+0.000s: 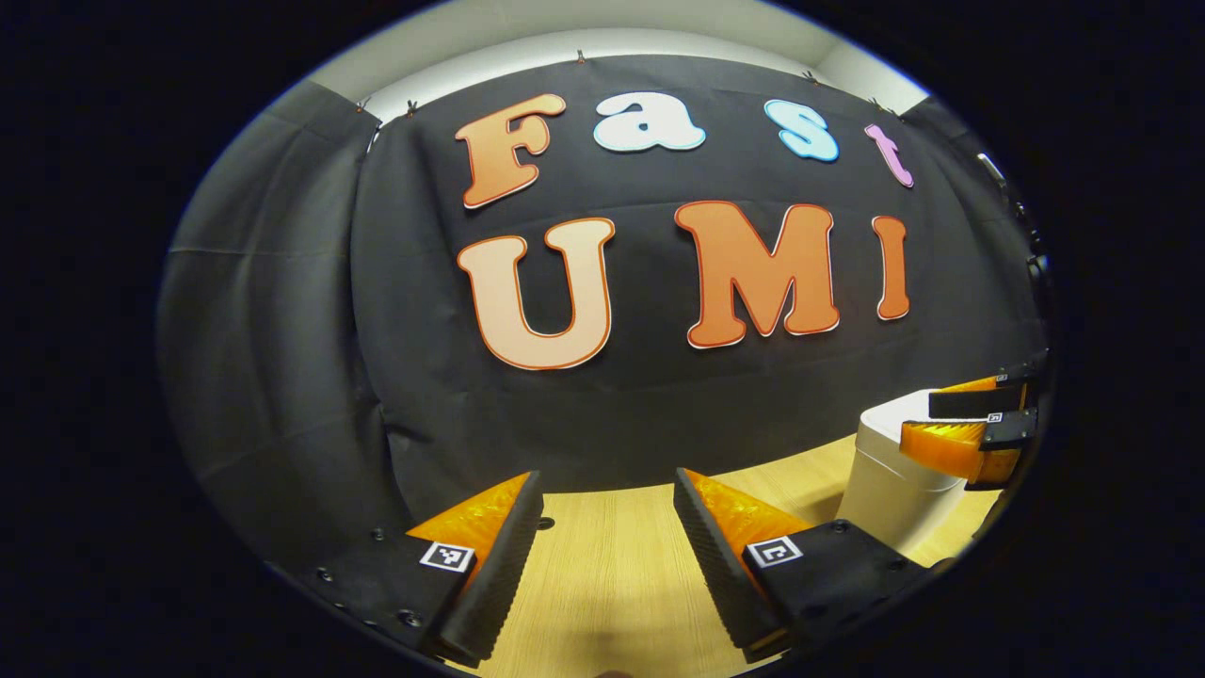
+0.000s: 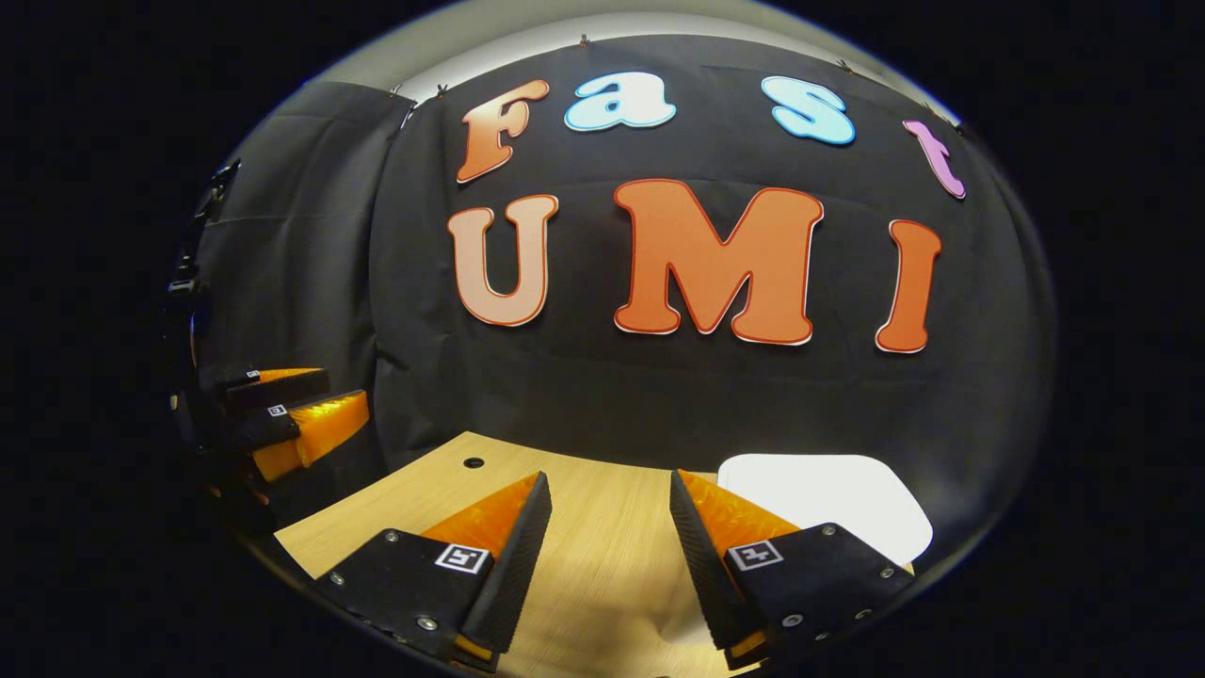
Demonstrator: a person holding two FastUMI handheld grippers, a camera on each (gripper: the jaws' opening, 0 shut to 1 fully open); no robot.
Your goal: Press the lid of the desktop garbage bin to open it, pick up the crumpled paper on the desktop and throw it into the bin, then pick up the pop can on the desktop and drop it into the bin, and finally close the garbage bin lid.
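Observation:
The white desktop garbage bin point(image 1: 894, 490) stands on the wooden table at the right of the left gripper view, its lid down. In the right gripper view its flat white lid point(image 2: 828, 499) lies just beyond the right finger. My left gripper point(image 1: 607, 490) hangs open above bare table, nothing between its fingers. My right gripper point(image 2: 607, 490) is open too, above the table left of the bin. Farther off, the right gripper point(image 1: 974, 428) hovers over the bin's top, and the left gripper point(image 2: 287, 414) appears at the left edge.
The light wooden table point(image 2: 602, 565) runs up to the black cloth wall. A small round hole point(image 2: 473, 462) sits near its far left corner.

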